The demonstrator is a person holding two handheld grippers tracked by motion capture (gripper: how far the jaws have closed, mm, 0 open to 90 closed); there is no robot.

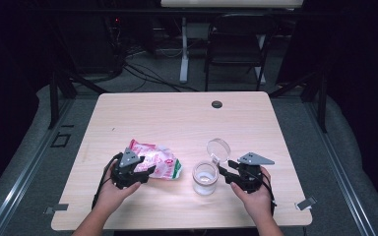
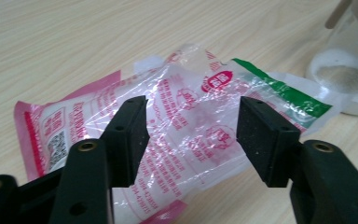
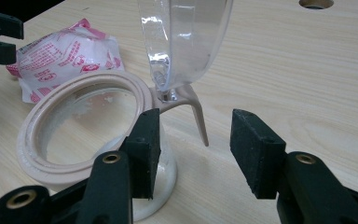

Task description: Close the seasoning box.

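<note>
A crumpled clear plastic bag (image 1: 156, 163) with pink, white and green print lies flat on the wooden table (image 1: 177, 118). My left gripper (image 1: 147, 172) is open at its near left edge. In the left gripper view the bag (image 2: 186, 93) spreads just beyond the open left gripper (image 2: 192, 114). To the bag's right stands a small clear jar (image 1: 205, 178) with some white powder at the bottom and its hinged clear lid (image 1: 218, 148) raised. My right gripper (image 1: 225, 170) is open just right of the jar, with the jar rim (image 3: 37, 126) and lid hinge by its open jaws (image 3: 196, 123).
A round dark grommet hole (image 1: 217, 104) sits near the table's far edge. Beyond the table stand a black folding chair (image 1: 236, 44) and a white desk leg (image 1: 183, 49). Bare tabletop stretches behind the bag and jar.
</note>
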